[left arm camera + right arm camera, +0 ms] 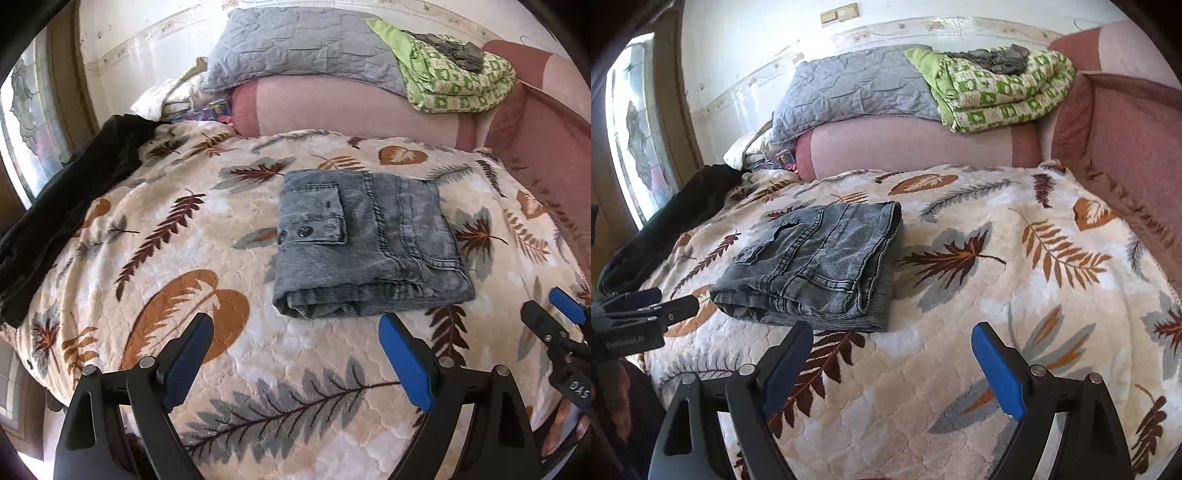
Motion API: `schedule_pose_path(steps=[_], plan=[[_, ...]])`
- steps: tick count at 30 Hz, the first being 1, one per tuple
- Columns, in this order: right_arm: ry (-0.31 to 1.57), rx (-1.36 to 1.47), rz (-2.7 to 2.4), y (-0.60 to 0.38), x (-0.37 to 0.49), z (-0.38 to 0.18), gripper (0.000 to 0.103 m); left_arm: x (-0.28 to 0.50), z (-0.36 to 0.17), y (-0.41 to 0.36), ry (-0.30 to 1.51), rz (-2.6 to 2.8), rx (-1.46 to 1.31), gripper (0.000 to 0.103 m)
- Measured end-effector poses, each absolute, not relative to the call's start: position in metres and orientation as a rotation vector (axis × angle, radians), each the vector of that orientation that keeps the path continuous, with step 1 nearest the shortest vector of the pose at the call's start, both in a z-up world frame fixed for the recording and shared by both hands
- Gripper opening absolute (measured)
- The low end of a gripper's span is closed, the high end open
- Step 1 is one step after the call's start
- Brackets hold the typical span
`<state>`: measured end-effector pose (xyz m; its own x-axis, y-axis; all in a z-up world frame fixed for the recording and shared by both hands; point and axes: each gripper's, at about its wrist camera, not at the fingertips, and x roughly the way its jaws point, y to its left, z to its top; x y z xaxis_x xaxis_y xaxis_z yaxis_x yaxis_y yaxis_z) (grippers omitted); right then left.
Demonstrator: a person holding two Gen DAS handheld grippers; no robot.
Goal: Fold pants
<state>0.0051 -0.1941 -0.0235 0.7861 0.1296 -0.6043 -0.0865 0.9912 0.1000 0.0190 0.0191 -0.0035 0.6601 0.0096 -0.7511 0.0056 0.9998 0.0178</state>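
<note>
a: where are the folded grey denim pants (365,243)?
b: on the cream leaf-print blanket (177,229), just ahead of the left gripper (297,328), ahead-left of the right gripper (892,336).
a: jaws?
b: both spread wide, nothing between them, pants untouched.

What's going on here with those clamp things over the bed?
A person is folding pants with a hand-held gripper in each hand. The grey pants already lie folded in a compact bundle on the leaf-print blanket. The left gripper and right gripper both hover open just short of the bundle, holding nothing. A black garment lies at the blanket's edge, untouched.
</note>
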Motion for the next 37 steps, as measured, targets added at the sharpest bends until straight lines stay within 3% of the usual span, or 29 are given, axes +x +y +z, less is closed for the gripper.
schedule_pose_path(steps=[7, 11, 24, 37], plan=[[0.653, 0.024, 0.128, -0.183, -0.001, -0.006, 0.09, 0.014, 0.007, 0.014, 0.821, -0.043, 0.03, 0.091], [0.662, -0.012, 0.141, -0.175, -0.005, 0.007, 0.101, 0.017, 0.012, 0.014, 0.826, -0.068, 0.008, 0.091], [0.9, -0.047, 0.166, -0.16, 0.011, 0.008, 0.103, 0.027, 0.013, 0.028, 0.829, -0.051, -0.051, 0.091], [0.89, -0.1, 0.153, -0.143, 0.021, 0.024, 0.103, 0.042, 0.019, 0.028, 0.817, -0.09, -0.075, 0.096]])
